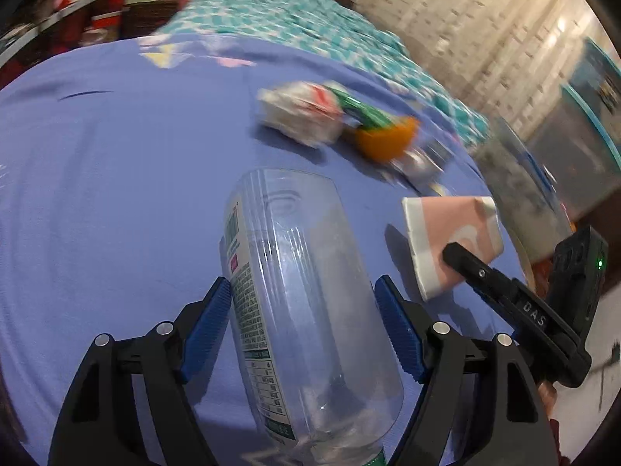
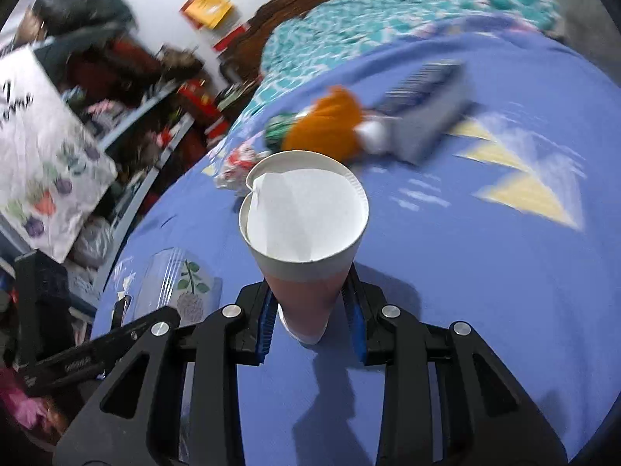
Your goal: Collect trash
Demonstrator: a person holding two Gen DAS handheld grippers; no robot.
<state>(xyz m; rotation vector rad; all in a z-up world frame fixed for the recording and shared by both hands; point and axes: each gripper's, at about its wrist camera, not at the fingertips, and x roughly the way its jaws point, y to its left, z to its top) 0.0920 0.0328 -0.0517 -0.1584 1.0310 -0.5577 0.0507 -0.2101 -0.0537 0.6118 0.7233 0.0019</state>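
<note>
My left fingers point(image 1: 302, 306) straddle the bottle point(image 1: 302, 291), pads at its sides, its long axis running straight ahead between them; my right fingers point(image 2: 310, 310) pinch the cup point(image 2: 306, 233) above the bed point(image 2: 485, 272).

Left wrist view: plastic bottle point(image 1: 306, 303) lies on the bedsheet point(image 1: 116, 178) between the left gripper point(image 1: 306, 334) pads, base pointing away. Paper cup point(image 1: 450, 240) to its right, on its side, right gripper point(image 1: 465, 264) finger over it. Beyond the bottle: crumpled wrapper point(image 1: 299, 114), orange piece point(image 1: 384, 139) just right of it. Patterned blanket point(image 1: 310, 23) behind those. Right wrist view: cup point(image 2: 306, 229) sits between the pads, mouth away; box point(image 2: 423, 112) right of the orange piece point(image 2: 330, 124); bottle point(image 2: 174, 283) at lower left.
</note>
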